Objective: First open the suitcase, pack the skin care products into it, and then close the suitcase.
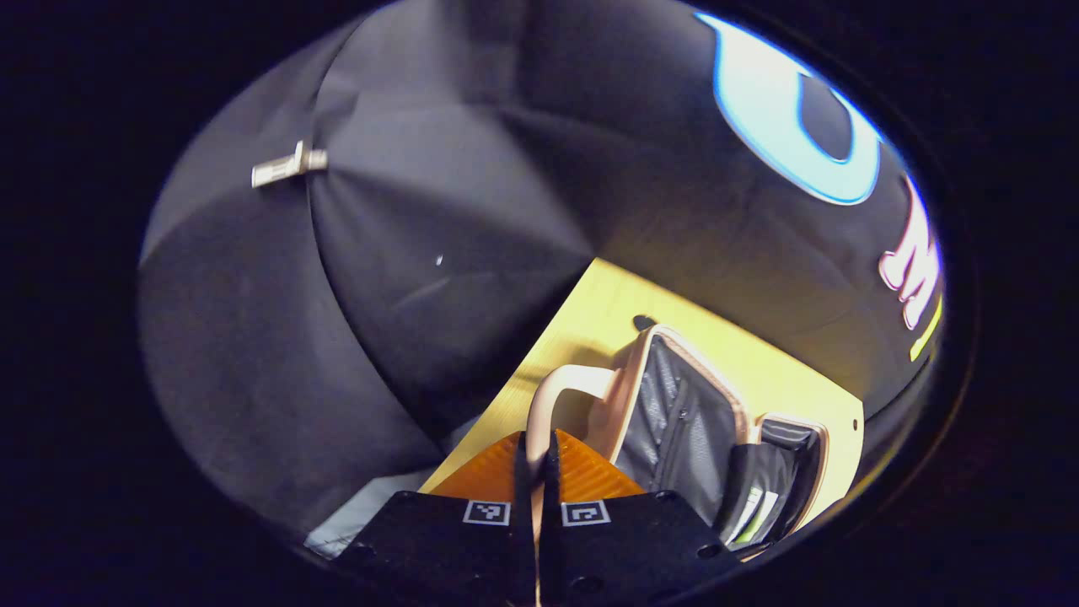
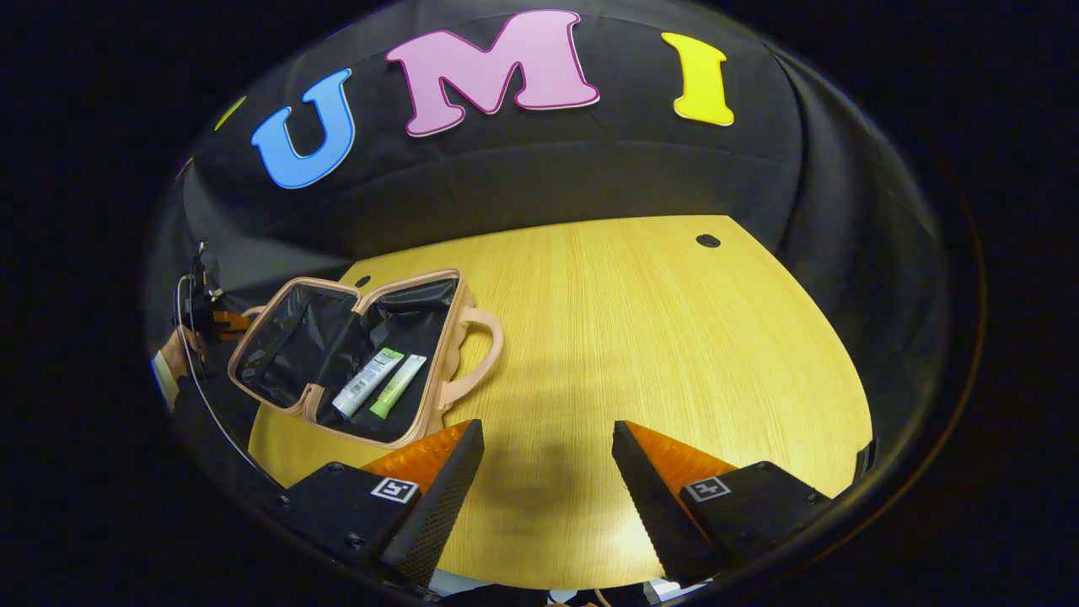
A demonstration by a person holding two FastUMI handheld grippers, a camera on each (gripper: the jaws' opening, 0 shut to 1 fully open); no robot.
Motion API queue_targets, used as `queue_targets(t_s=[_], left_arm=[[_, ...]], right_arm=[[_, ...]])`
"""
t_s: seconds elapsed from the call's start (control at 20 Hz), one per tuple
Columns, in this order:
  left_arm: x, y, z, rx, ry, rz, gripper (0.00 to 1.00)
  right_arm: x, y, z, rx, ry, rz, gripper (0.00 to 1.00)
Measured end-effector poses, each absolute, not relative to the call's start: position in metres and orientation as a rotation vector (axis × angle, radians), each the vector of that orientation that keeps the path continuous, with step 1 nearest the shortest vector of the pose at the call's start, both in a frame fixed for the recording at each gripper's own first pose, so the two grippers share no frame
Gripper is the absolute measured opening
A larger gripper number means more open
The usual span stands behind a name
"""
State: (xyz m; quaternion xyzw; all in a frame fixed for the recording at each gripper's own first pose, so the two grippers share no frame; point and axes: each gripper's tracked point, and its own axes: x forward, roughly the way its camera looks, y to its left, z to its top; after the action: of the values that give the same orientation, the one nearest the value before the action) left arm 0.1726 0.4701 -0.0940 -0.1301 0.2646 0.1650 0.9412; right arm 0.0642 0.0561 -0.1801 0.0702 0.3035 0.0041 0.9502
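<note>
The wooden table (image 2: 641, 337) carries the open suitcase (image 2: 354, 358) near its left edge. In its right half lie two tubes (image 2: 383, 384) side by side. The left gripper (image 1: 537, 472) is pressed together, and it seems to pinch the pink handle (image 1: 560, 388). The right gripper (image 2: 548, 472) hangs spread above bare table.

text: none legible | tubes (image 2: 379, 384): print too small to read

Matt wood-grain table (image 2: 641, 337), fabric-lined suitcase (image 2: 295, 337)
</note>
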Motion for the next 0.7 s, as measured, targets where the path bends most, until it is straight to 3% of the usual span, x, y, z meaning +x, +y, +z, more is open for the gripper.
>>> queue_targets(t_s=[0.2, 0.35, 0.5, 0.7], left_arm=[[0.162, 0.386, 0.002, -0.160, 0.474, 0.244, 0.06], [0.152, 0.309, 0.038, -0.105, 0.437, 0.165, 0.06], [0.153, 0.222, 0.047, -0.087, 0.426, 0.051, 0.06], [0.168, 0.106, 0.007, -0.104, 0.472, -0.085, 0.06]], right_arm=[[0.074, 0.034, -0.156, 0.146, 0.578, 0.050, 0.98], [0.080, 0.023, -0.152, 0.158, 0.567, 0.085, 0.98], [0.085, 0.002, -0.144, 0.165, 0.542, 0.094, 0.97], [0.088, -0.020, -0.140, 0.178, 0.527, 0.084, 0.98]])
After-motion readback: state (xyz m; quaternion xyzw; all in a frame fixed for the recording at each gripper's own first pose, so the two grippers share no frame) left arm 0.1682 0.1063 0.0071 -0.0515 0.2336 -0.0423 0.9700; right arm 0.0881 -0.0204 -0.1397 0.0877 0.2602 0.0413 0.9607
